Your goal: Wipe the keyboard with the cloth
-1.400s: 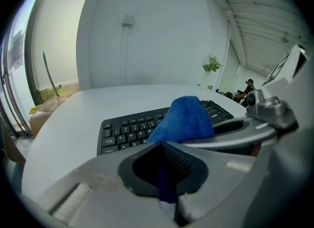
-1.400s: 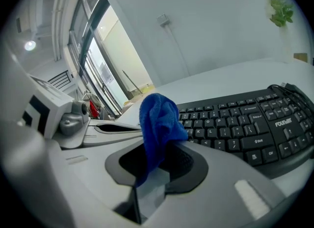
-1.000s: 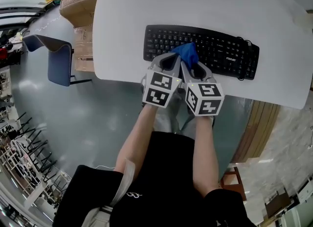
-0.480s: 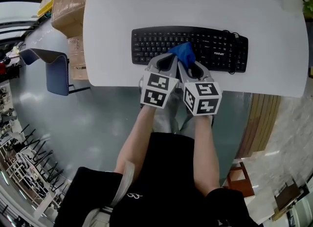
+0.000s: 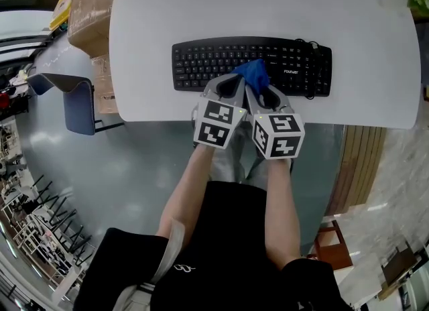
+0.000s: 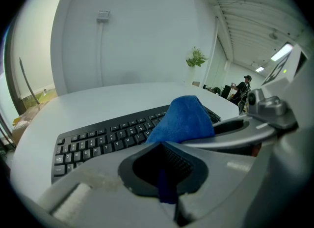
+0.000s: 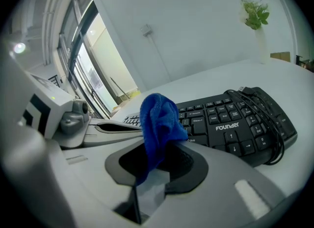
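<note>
**Finding.** The keyboard (image 5: 251, 66) lies on the table (image 5: 268, 1) with its long front edge towards the person. The cloth (image 5: 253, 73) is bunched into a lump over the front key rows, just right of the keyboard's middle. No view shows whether it touches the keys.

**Grip.** The left gripper (image 5: 236, 80) and right gripper (image 5: 260, 90) sit side by side at the keyboard's front edge, tips almost meeting. Each has its jaws closed on the cloth. On the left only a thin blue strip shows in the jaw seam. On the right a thicker fold runs down through the jaws.

**Risks, as judged:**
- Slippage. The left hold looks slight, so a pull apart or a hard drag across the keys could strip the cloth from that side.
- Poor coverage. The cloth stands as a lump above the jaws, so little of it may reach the keys unless it is lowered or spread.
- Scraping. If the grippers are lowered to gain contact, their tips may reach the keycaps before the cloth does.
- Shifting. Nothing holds the keyboard down, since both grippers are on the cloth. A firm sideways stroke could slide or turn it.
- Snagging. A cable (image 7: 260, 105) lies looped across the keyboard's right end, and a stroke that far could catch the cloth on it.
</note>
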Available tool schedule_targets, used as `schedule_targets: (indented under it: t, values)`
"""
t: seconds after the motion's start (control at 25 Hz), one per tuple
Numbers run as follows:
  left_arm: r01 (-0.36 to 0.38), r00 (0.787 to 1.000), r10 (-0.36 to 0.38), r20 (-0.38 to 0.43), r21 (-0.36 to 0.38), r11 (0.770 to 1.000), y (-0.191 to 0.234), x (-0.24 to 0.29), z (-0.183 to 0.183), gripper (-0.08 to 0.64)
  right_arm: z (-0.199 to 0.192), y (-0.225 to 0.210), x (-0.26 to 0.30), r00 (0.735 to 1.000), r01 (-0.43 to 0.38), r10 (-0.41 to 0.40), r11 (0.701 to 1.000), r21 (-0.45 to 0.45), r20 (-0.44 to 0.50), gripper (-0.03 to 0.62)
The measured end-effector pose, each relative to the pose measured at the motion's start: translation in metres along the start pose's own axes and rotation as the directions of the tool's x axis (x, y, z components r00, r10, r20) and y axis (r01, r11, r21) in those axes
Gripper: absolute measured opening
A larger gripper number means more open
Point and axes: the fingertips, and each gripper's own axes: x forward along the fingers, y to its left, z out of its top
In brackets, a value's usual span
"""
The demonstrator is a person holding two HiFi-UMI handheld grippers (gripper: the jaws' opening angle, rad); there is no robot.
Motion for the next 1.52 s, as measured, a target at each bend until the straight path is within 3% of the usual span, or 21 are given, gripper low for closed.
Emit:
schedule_targets:
  t: [0.88,1.52]
  values:
    - [0.087,0.996,-0.087,-0.006,0.05,0.995,-0.06,0.031,0.025,-0.005,0.007,-0.057,-0.041,0.995,0.094,-0.094,0.995,0.027,0.023,0.092]
    - [0.143,0.989,-0.144,0.016,0.047,0.989,-0.104,0.055,0.046,-0.003,0.02,-0.097,-0.074,0.986,0.169,-0.168,0.985,-0.029,0.017,0.091]
